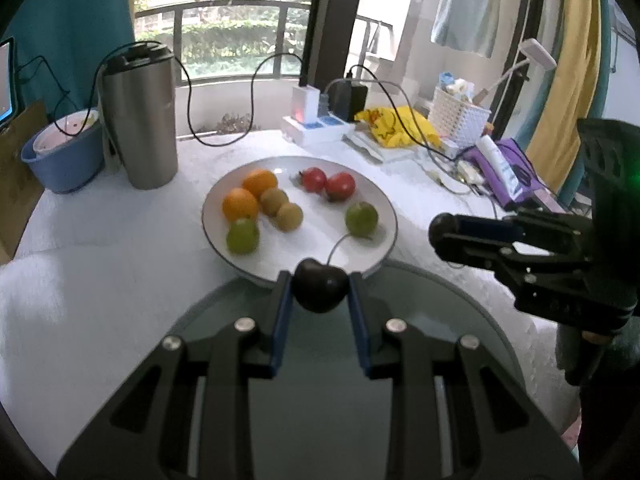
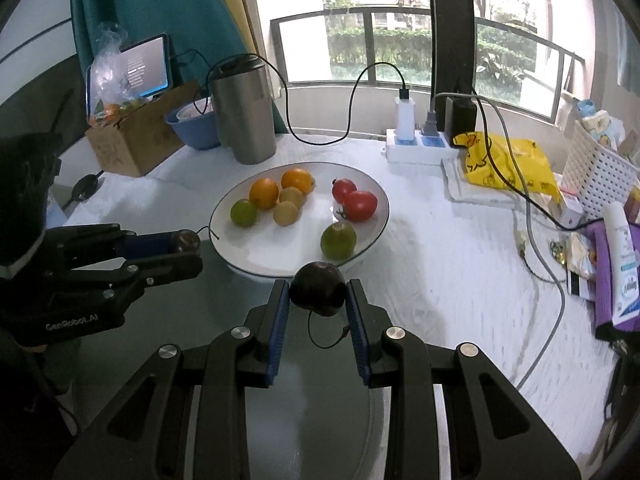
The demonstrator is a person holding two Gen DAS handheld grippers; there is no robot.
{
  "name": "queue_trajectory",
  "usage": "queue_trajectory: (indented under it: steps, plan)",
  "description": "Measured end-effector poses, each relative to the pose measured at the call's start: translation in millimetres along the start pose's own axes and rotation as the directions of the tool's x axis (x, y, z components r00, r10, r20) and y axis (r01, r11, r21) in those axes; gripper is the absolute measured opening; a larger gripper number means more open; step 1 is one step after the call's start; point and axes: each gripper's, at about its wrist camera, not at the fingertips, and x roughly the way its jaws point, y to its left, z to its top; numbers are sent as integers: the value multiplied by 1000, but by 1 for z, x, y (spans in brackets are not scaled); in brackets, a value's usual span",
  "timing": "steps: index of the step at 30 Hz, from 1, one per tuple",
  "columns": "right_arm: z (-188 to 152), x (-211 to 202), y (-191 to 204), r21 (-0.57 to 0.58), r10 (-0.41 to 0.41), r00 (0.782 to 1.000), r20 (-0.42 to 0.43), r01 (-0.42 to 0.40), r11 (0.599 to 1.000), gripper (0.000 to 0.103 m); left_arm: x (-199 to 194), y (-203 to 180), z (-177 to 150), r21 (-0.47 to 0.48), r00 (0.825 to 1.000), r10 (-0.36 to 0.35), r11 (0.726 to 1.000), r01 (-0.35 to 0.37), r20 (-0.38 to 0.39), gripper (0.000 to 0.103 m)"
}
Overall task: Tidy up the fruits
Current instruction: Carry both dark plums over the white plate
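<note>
A white plate on the table holds two oranges, two kiwis, two red tomatoes and two green fruits. My left gripper is shut on a dark cherry with a thin stem, just before the plate's near rim; it also shows in the right wrist view. My right gripper is shut on a second dark cherry at the near rim; it also shows in the left wrist view.
A steel tumbler and blue bowl stand at back left. A power strip with cables, a yellow bag, a white basket and purple items crowd the right. A glass plate lies under both grippers.
</note>
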Motion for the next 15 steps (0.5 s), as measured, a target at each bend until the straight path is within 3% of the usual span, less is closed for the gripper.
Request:
queue_trajectory:
  steps: [15]
  plan:
    - [25, 30, -1, -2, 18, 1000, -8, -18, 1000, 31, 35, 14, 18, 17, 1000, 21, 1000, -20, -20, 29]
